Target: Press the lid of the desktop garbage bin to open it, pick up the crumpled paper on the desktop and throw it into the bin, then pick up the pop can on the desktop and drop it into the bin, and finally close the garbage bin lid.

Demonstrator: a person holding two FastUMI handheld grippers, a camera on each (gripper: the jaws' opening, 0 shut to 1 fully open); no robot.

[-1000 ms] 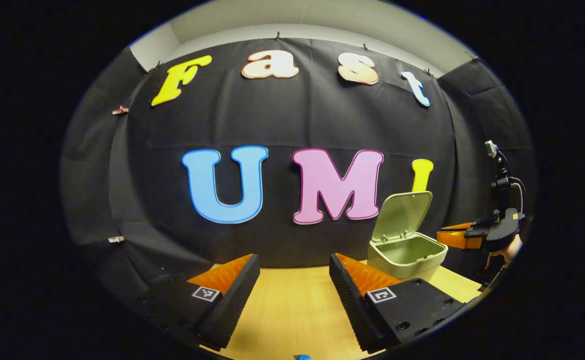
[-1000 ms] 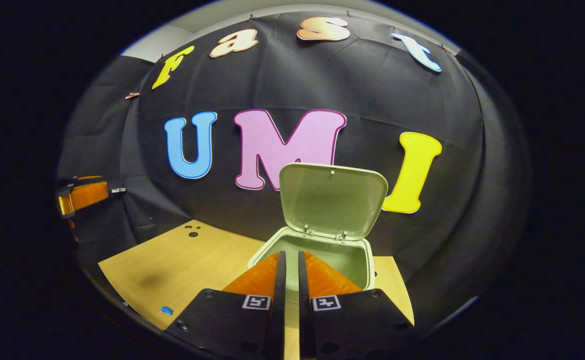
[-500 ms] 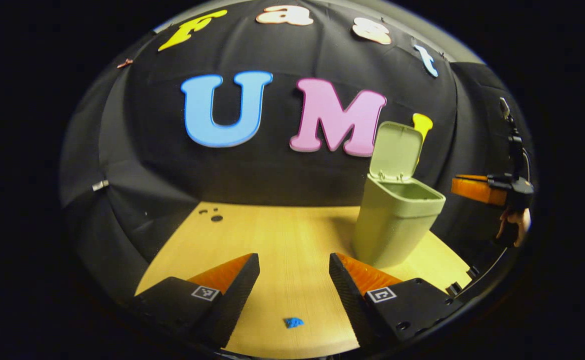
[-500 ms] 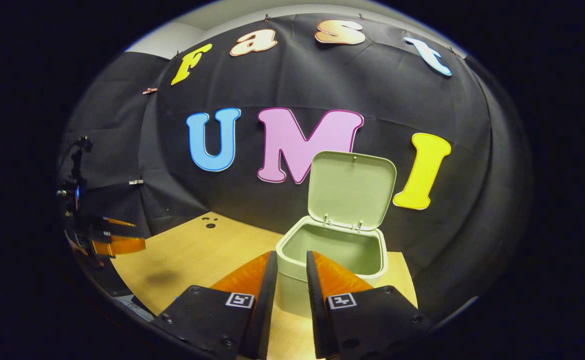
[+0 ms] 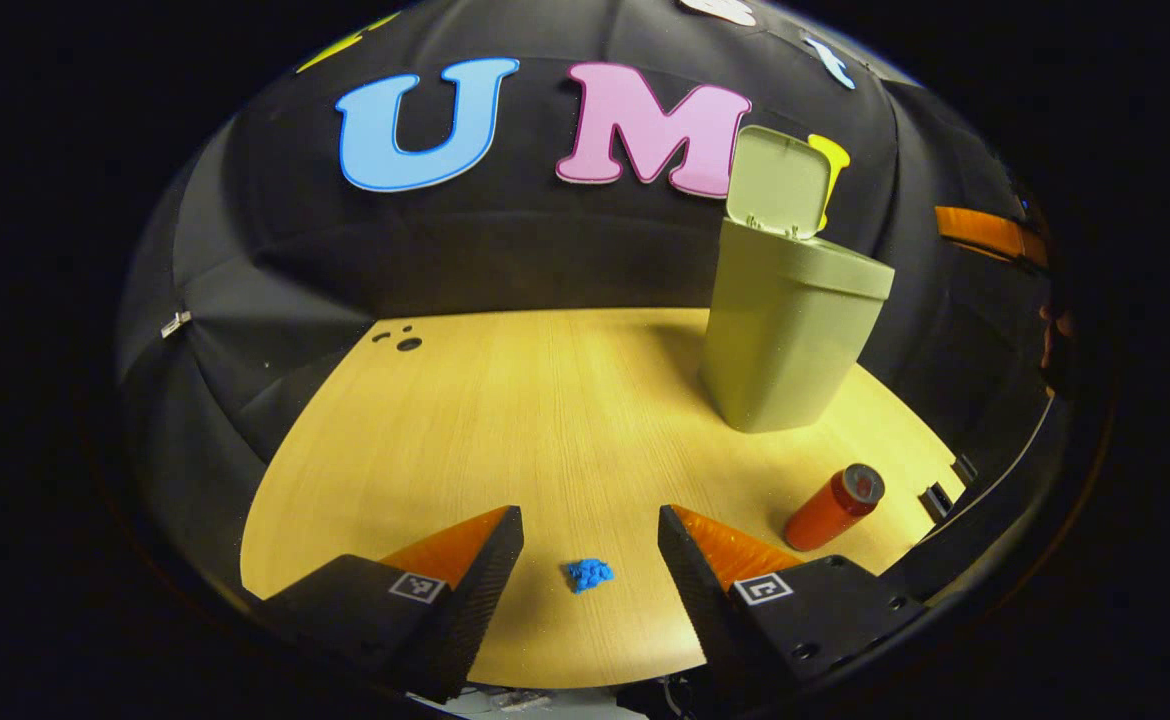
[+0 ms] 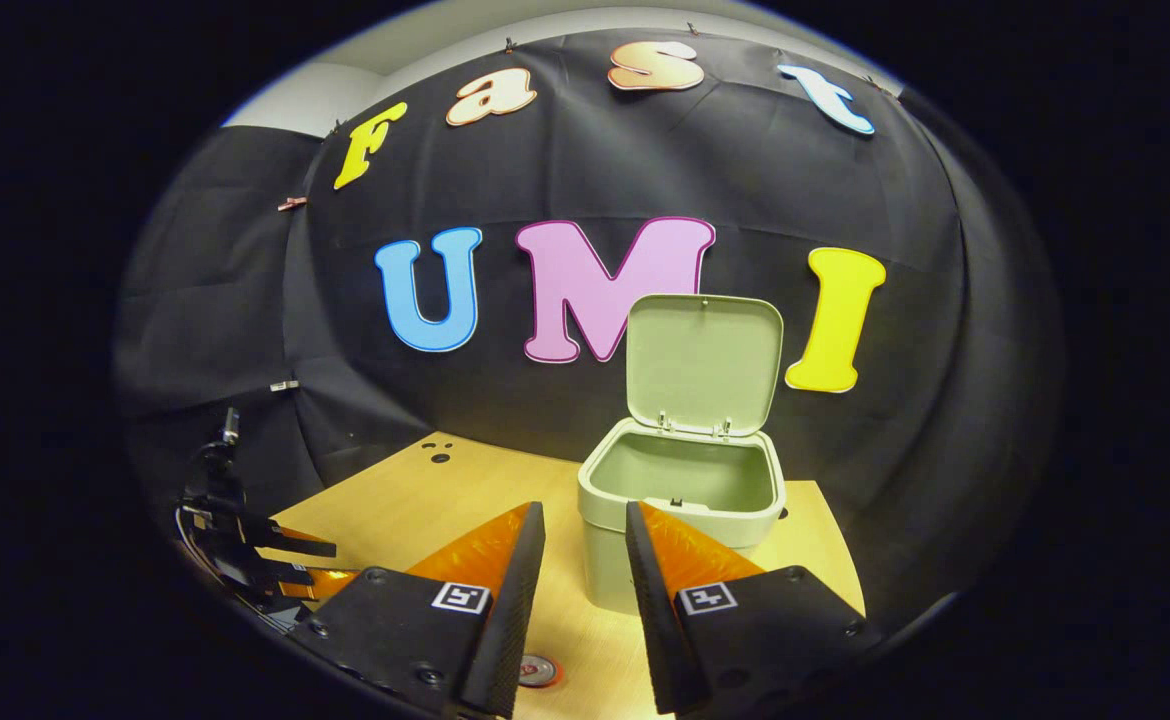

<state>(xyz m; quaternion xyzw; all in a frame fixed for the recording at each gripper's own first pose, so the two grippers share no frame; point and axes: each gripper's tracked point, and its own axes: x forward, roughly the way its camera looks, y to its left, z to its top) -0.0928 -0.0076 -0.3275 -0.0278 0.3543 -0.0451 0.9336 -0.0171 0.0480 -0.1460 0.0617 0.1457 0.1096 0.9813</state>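
The pale green bin (image 5: 795, 330) stands at the table's far right with its lid (image 5: 780, 180) up. A small blue crumpled paper (image 5: 590, 574) lies on the wood just ahead of my open left gripper (image 5: 590, 530), in line with the gap between the fingers, untouched. A red pop can (image 5: 833, 508) sits to the right of that gripper. In the right gripper view, my right gripper (image 6: 583, 515) hovers open and empty in front of the bin (image 6: 680, 500), whose lid (image 6: 703, 360) is raised. The can's top (image 6: 537, 670) peeks out low between the fingers.
The wooden table (image 5: 505, 420) has small dark holes (image 5: 400, 340) near its far left corner. The right gripper (image 5: 990, 235) hangs beyond the bin at the right edge. The left gripper (image 6: 265, 560) shows low at the left.
The left gripper has tipped down toward the table, bringing the paper and can into view. The right gripper has backed away from the bin and its fingers have spread apart.
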